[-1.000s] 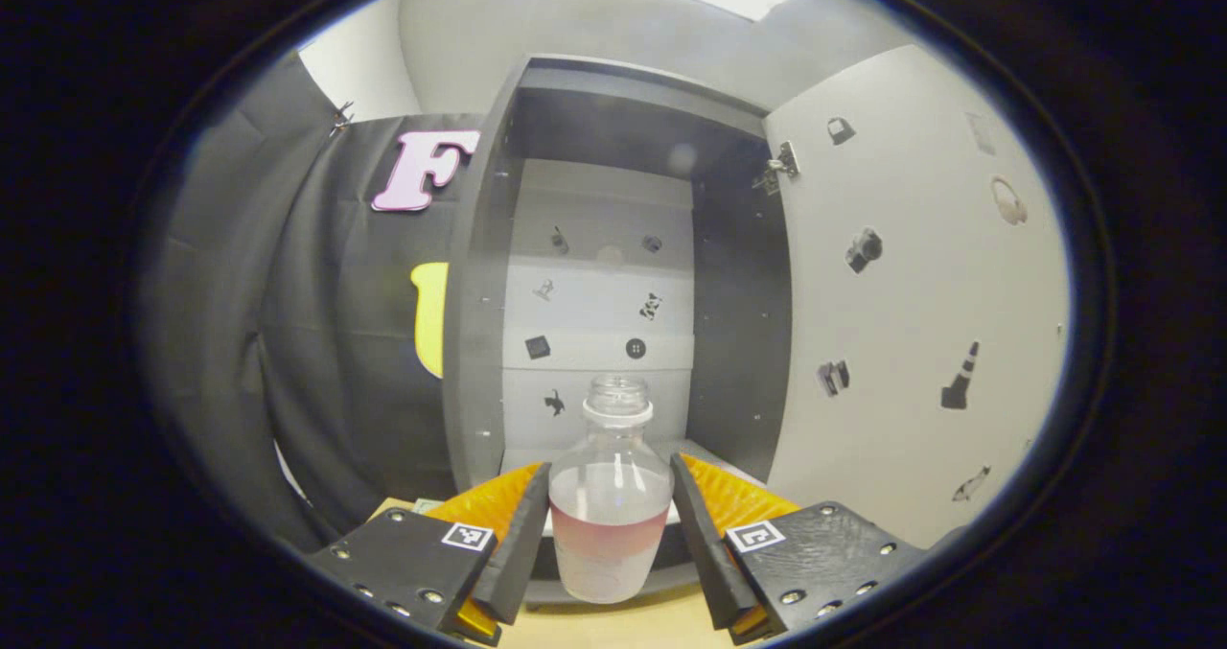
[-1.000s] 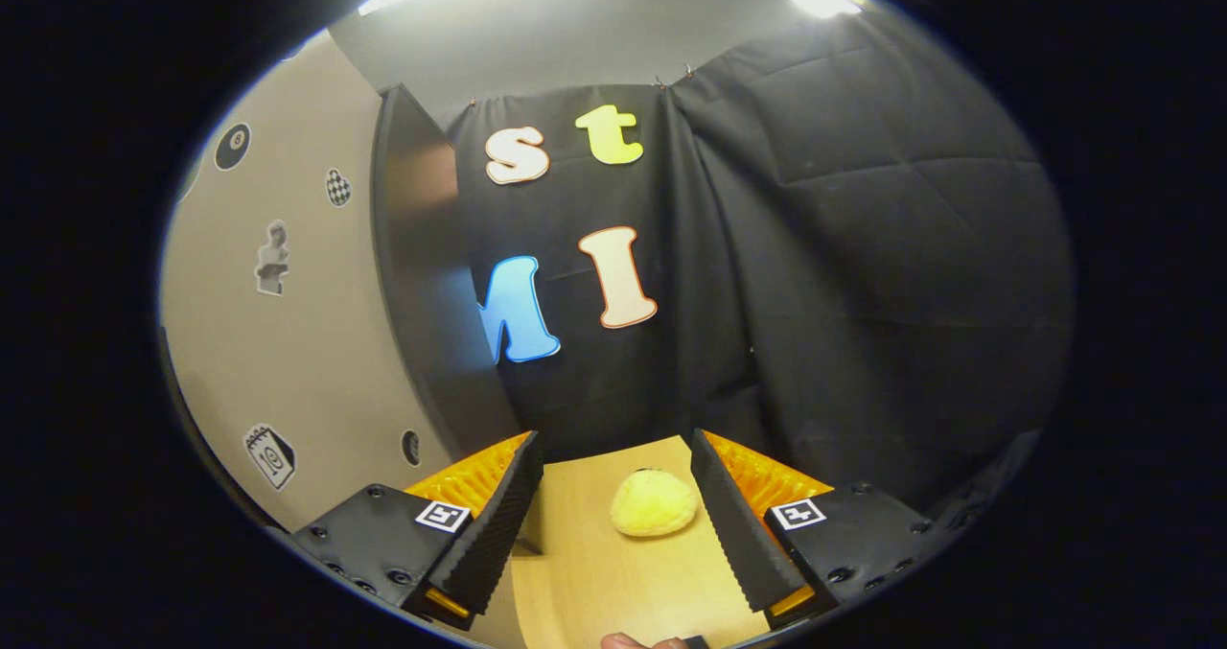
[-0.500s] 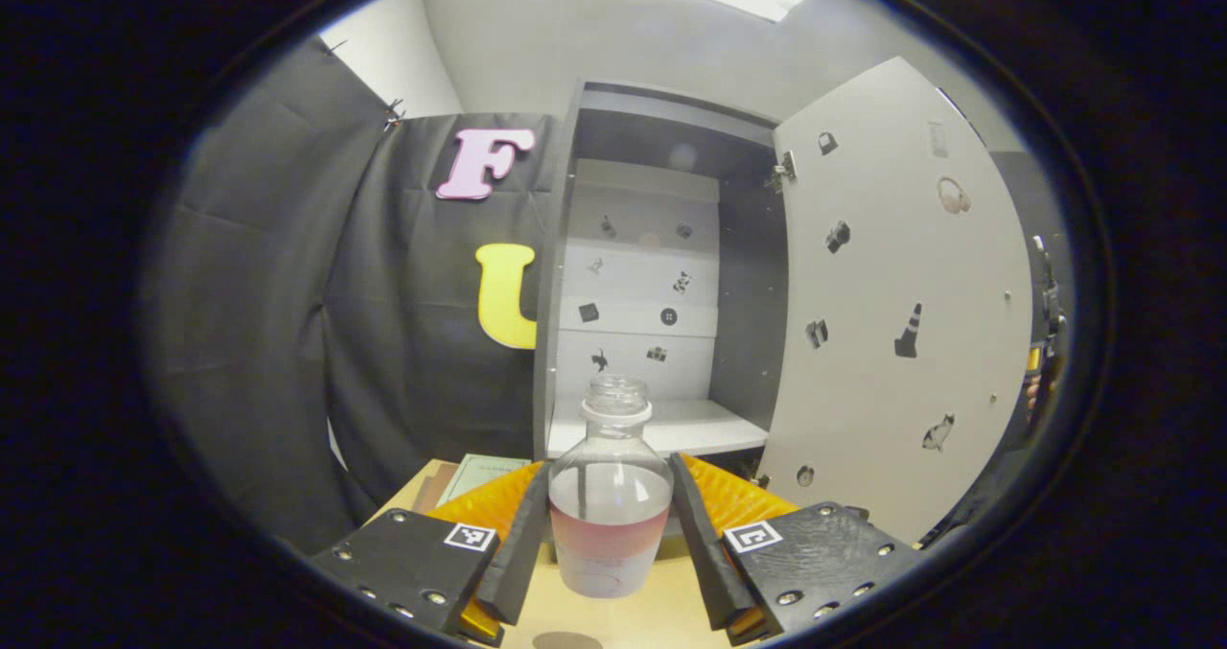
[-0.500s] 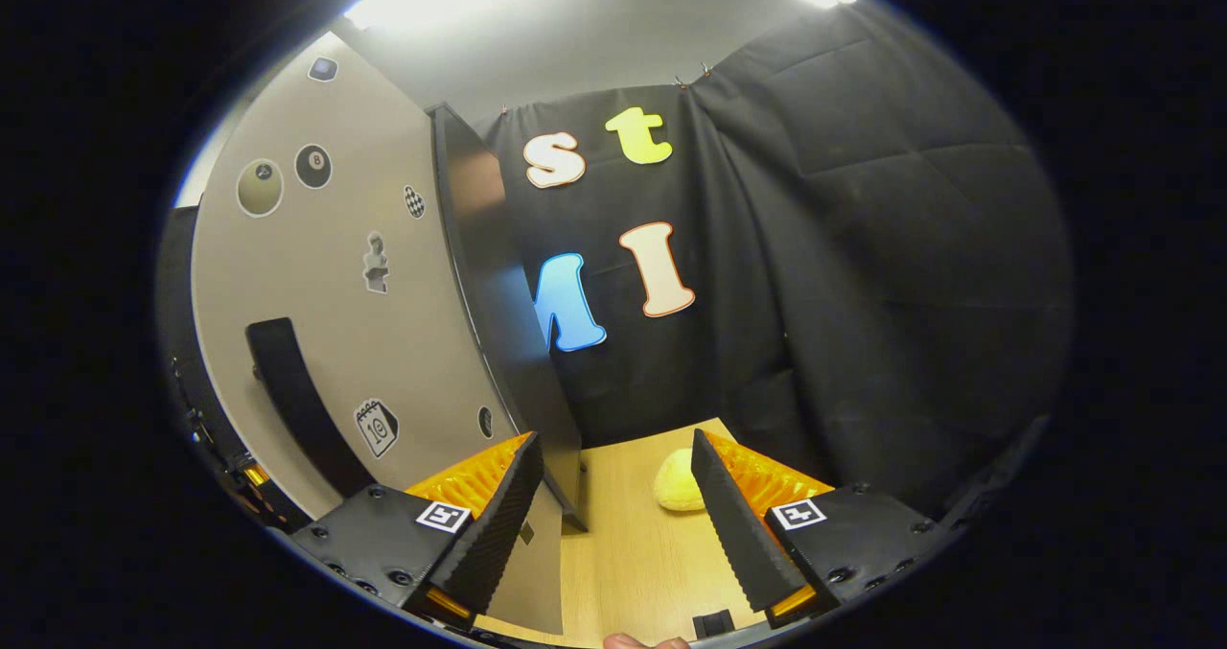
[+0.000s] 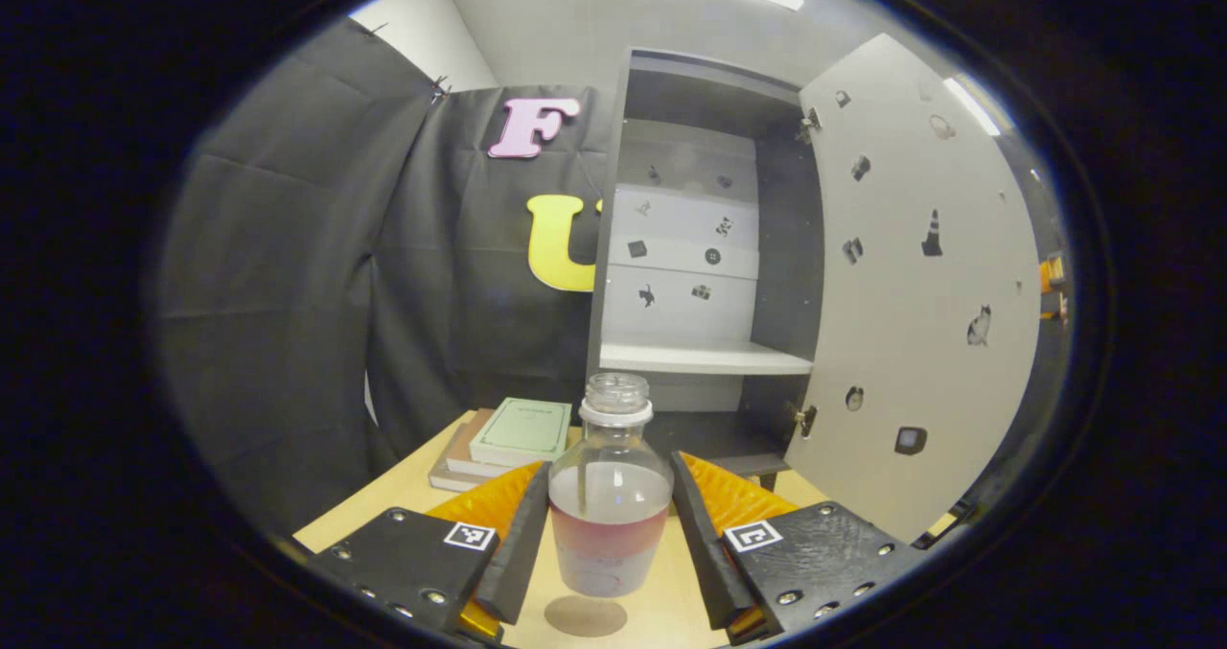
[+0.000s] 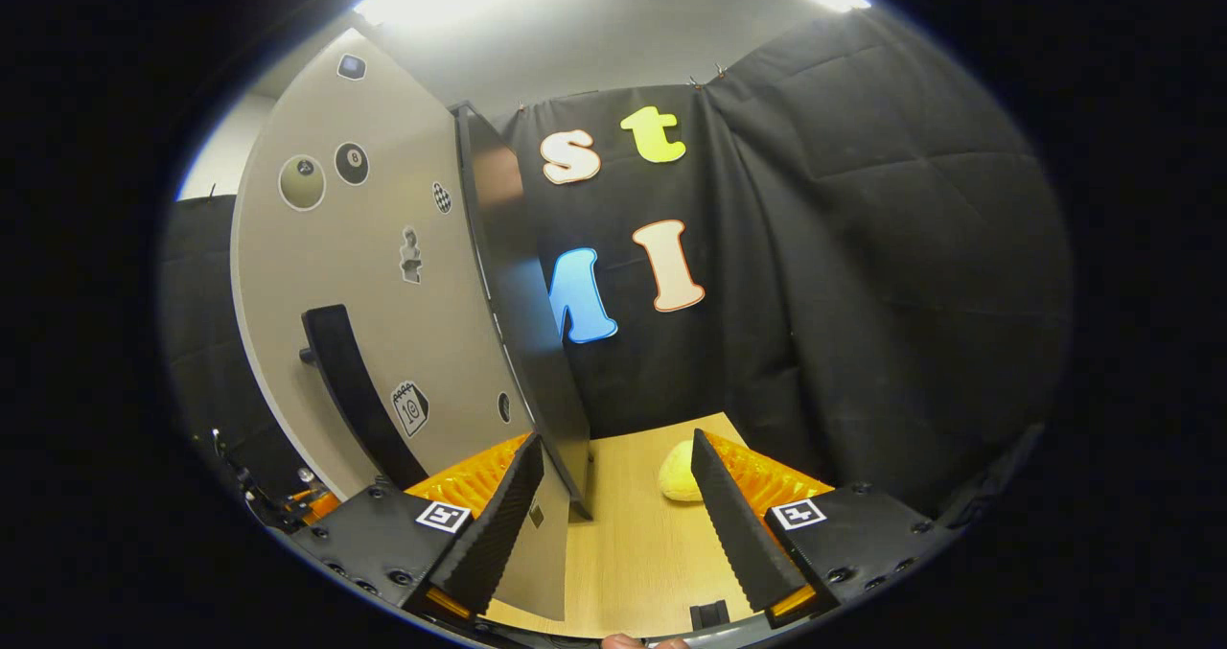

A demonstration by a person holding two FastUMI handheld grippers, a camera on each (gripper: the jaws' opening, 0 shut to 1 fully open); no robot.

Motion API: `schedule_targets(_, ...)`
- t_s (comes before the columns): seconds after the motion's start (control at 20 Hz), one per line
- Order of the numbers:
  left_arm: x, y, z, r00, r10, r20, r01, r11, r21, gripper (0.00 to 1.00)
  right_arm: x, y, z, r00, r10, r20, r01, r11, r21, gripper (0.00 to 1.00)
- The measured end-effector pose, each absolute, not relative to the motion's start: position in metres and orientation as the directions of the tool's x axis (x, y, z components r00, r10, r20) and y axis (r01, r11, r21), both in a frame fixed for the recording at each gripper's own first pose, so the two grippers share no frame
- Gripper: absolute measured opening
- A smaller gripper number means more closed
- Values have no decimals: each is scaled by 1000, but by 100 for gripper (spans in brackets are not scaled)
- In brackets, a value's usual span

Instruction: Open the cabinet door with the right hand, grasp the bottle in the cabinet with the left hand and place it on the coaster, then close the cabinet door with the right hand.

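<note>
In the left gripper view a clear bottle point(image 5: 611, 496) with pinkish liquid in its lower part hangs above the wooden table, my left gripper point(image 5: 608, 534) shut on its body. A round brown coaster point(image 5: 585, 616) lies on the table just below the bottle. Behind stands the grey cabinet point(image 5: 685, 275), its door point(image 5: 920, 285) swung wide to the right. In the right gripper view my right gripper point(image 6: 618, 515) is open and holds nothing. The outer face of the cabinet door point(image 6: 383, 285) with its dark handle point(image 6: 350, 390) stands to its left.
A stack of books point(image 5: 503, 435) lies on the table left of the cabinet. A yellow plush thing point(image 6: 677, 472) sits on the table point(image 6: 623, 553) ahead of the right gripper. Black cloth walls close in the booth.
My left gripper has drawn back out of the cabinet with the bottle; the coaster has come into view beneath it. My right gripper has backed off the door, showing more of its handle.
</note>
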State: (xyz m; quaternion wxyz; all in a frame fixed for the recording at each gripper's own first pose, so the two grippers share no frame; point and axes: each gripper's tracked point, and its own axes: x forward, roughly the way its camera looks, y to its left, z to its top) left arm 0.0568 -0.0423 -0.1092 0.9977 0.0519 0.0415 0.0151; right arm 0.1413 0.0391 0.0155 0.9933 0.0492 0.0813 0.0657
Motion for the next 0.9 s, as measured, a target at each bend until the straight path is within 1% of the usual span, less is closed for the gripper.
schedule_targets(0.05, 55, -39, -122, 996, 44, -80, -36, 995, 95, 71, 141, 38, 16, 977, 138, -161, -122, 987, 102, 98)
schedule_targets(0.15, 56, -34, -156, 993, 59, -101, -51, 995, 90, 69, 140, 38, 18, 976, 140, -168, -125, 987, 97, 98)
schedule_targets(0.25, 58, -30, -188, 989, 74, -124, -62, 993, 102, 69, 141, 36, 18, 976, 129, -175, -115, 989, 88, 98)
schedule_targets(0.35, 61, -27, -221, 983, 93, -160, -75, 991, 114, 69, 143, 37, 10, 971, 124, -205, -110, 991, 76, 98)
schedule_targets(0.4, 64, -27, -233, 981, 94, -169, -75, 991, 114, 71, 144, 37, 8, 968, 121, -219, -107, 992, 73, 98)
schedule_targets(0.45, 65, -28, -244, 980, 93, -174, -73, 990, 118, 70, 145, 39, 7, 967, 122, -225, -109, 992, 67, 98)
schedule_targets(0.5, 68, -28, -251, 981, 90, -173, -68, 989, 130, 72, 148, 41, 6, 966, 122, -230, -112, 992, 56, 98)
schedule_targets(0.55, 71, -28, -258, 981, 89, -174, -63, 987, 148, 70, 150, 43, 5, 964, 122, -238, -115, 992, 42, 98)
schedule_targets(0.65, 79, -30, -274, 981, 68, -180, -40, 987, 157, 71, 155, 47, -3, 956, 126, -266, -122, 992, 32, 98)
schedule_targets(0.7, 82, -30, -280, 981, 64, -182, -35, 987, 159, 70, 156, 52, -6, 950, 137, -282, -128, 990, 50, 93)
schedule_targets(0.75, 83, -28, -284, 981, 65, -182, -37, 987, 157, 72, 157, 58, -9, 942, 156, -298, -137, 987, 83, 98)
schedule_targets(0.8, 84, -25, -288, 981, 68, -184, -40, 988, 152, 70, 156, 63, -11, 937, 171, -306, -144, 983, 111, 98)
schedule_targets(0.85, 82, -22, -292, 980, 72, -184, -44, 987, 153, 72, 157, 63, -12, 935, 171, -310, -140, 983, 122, 98)
schedule_targets(0.9, 80, -19, -297, 978, 78, -194, -46, 986, 163, 72, 158, 59, -15, 934, 164, -318, -131, 984, 123, 98)
